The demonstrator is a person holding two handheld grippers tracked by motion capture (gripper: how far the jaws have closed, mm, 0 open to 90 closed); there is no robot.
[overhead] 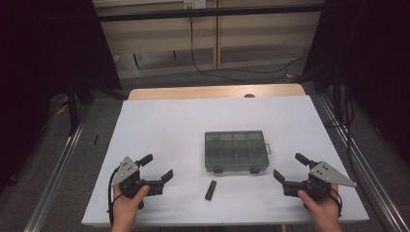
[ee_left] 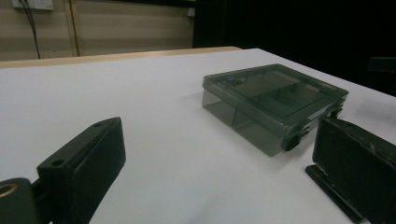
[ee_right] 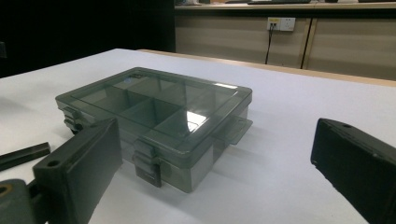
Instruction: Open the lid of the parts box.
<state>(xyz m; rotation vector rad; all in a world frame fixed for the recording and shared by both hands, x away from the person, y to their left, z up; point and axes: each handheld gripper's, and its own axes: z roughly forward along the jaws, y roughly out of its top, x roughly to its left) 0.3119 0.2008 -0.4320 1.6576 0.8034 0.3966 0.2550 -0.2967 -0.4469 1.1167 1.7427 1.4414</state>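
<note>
A smoky transparent compartment box [overhead: 236,150] lies with its lid closed in the middle of the white table; it also shows as the box [ee_left: 275,105] and the box [ee_right: 159,119]. A small black bar [overhead: 211,190] lies on the table just in front of the box, seen too as the bar [ee_right: 23,155]. My left gripper [overhead: 155,167] rests low at the front left, held by a hand, jaws open and nothing between them. My right gripper [overhead: 291,166] sits at the front right, open and empty as well. Both point toward the box.
The white table top [overhead: 159,121] covers a wooden table whose far edge [overhead: 193,92] shows beyond it. Dark curtains hang at both sides. Cables run across the floor behind. Metal rails run along the floor on both sides of the table.
</note>
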